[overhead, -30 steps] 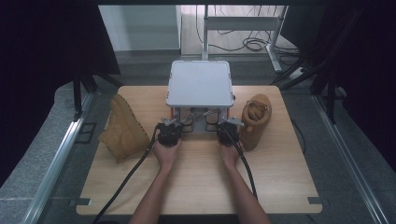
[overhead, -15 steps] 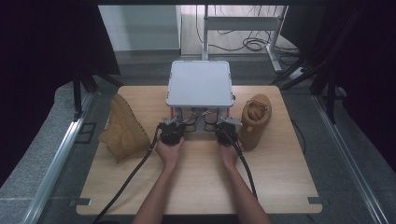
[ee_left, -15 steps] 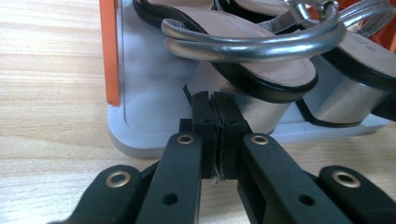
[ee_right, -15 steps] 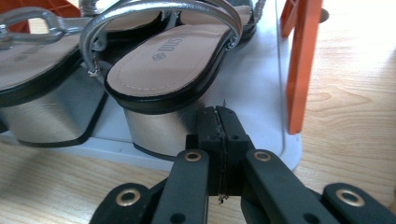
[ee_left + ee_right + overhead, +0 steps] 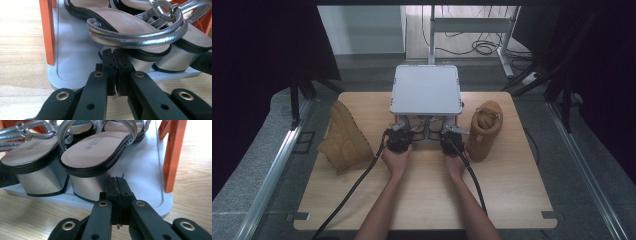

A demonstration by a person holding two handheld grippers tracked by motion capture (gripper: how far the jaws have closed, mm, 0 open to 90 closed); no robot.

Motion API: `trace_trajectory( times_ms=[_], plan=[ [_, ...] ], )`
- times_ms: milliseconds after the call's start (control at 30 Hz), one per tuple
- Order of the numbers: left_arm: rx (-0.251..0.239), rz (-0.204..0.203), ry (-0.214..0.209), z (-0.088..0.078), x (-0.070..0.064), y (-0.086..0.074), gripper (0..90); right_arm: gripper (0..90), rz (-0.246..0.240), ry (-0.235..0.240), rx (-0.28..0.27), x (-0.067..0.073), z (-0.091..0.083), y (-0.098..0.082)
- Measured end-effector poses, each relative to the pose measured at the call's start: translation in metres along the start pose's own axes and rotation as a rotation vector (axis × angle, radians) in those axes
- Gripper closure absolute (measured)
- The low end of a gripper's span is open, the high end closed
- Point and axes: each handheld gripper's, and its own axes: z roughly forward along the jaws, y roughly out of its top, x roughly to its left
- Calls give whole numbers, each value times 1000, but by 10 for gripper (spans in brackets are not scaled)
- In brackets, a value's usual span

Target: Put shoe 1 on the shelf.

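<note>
A grey rack with orange posts is seen at the far middle of the wooden table, and a pair of silver block-heeled sandals is kept on its lower shelf.

In the left gripper view, the left gripper is seen with its jaws pressed together, nothing being held between them. Its tips are placed just in front of the silver heel of one sandal, below the looped metallic ankle strap; whether the heel is touched cannot be told.

In the right gripper view, the right gripper is likewise closed on nothing, its jaw tips set against or just before the silver heel of the nearer sandal, at the front edge of the shelf. The second sandal is seen beside it.

In the high view, both grippers are held side by side at the rack's near edge. A tan boot is laid on its side to the left, and another tan boot stands upright just right of the right gripper.
</note>
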Motion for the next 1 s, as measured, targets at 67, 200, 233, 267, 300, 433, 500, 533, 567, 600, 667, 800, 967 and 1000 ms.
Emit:
trace_trajectory(
  times_ms=[67,200,233,267,300,433,500,533,567,600,667,800,967,1000],
  plan=[
    [0,-2,-1,0,0,0,873,896,-2,3,4,2,1,-1],
    [5,9,-3,-2,0,0,851,895,-4,9,14,2,1,-1],
    [6,17,-2,-4,0,-1,844,895,-6,9,18,2,0,-2],
    [7,21,2,-5,0,-1,839,895,-9,5,18,3,-1,-2],
    [0,26,2,-7,0,-2,839,895,-11,7,16,3,-3,-2],
    [6,42,-13,-17,1,-8,840,894,-23,28,1,3,-16,-3],
    [6,37,-28,-25,4,-12,840,894,-29,52,-3,3,-24,-6],
    [4,37,-36,-29,5,-14,838,894,-35,63,-8,3,-28,-7],
    [1,35,-43,-32,5,-16,836,893,-33,76,-8,3,-32,-8],
    [0,37,-52,-36,6,-18,833,893,-32,83,-11,3,-35,-9],
    [-7,40,-77,-47,6,-23,810,879,-27,113,-13,1,-45,-12],
    [-1,67,-122,-64,6,-30,718,784,-45,167,-14,0,-61,-18],
    [32,108,-139,-82,5,-39,553,635,-78,210,-16,0,-79,-23],
    [37,111,-141,-85,6,-41,526,604,-75,220,-19,-2,-82,-24]
  ],
)
